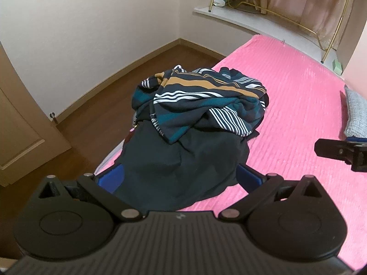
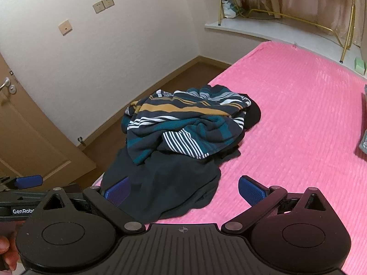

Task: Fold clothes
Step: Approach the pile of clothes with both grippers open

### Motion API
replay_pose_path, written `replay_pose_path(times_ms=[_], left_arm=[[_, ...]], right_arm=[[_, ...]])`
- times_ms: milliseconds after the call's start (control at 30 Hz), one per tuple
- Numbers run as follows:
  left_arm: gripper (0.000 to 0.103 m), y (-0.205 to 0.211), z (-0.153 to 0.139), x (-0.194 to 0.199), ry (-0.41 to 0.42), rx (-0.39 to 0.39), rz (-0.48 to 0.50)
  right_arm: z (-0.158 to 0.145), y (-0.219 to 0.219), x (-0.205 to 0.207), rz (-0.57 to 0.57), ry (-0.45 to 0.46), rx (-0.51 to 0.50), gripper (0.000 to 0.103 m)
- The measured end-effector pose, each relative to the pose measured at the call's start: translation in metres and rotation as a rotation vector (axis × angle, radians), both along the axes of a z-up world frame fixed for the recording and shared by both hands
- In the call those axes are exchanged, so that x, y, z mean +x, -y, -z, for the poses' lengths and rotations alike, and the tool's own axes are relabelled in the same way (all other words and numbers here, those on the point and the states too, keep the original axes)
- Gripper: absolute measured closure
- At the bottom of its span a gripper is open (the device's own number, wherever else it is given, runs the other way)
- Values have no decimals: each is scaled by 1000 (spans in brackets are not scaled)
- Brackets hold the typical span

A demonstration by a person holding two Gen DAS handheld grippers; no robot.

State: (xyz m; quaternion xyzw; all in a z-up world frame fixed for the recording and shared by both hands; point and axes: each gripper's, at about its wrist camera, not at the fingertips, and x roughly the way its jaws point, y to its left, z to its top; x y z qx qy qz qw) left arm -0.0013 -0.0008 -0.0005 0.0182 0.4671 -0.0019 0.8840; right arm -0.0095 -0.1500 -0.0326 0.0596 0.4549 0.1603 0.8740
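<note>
Clothes [image 2: 183, 142] heaped, rumpled, on the bed [image 2: 298, 114]. Both the left gripper [image 1: 179, 178] and the right gripper [image 2: 183, 191] hover, jaws apart, empty. Best pinch one hem only, lift clear.

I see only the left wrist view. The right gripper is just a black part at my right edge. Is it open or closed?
Observer: Open. The right gripper has its blue pads wide apart and grips nothing.
Operator: Where is it relative to the clothes?
Observer: Its left pad is at the near edge of the dark garment; the right pad is over bare pink bedding.
Operator: Is the person visible?
Observer: Only part of a hand, at the lower left edge.
</note>
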Motion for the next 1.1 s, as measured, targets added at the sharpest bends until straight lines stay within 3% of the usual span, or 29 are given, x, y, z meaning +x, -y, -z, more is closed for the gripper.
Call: replay_pose_path(times_ms=[267, 433, 600, 1100], left_arm=[[1, 8, 4, -13, 31, -2, 16], [1, 7, 7, -3, -8, 7, 35], [1, 9, 5, -5, -1, 38, 46], [1, 7, 0, -11, -6, 28, 58]], right_arm=[[2, 10, -5, 3, 3, -2, 1], [6, 11, -6, 9, 8, -1, 1], [5, 9, -9, 8, 13, 3, 1], [-1, 2, -13, 6, 19, -3, 1]])
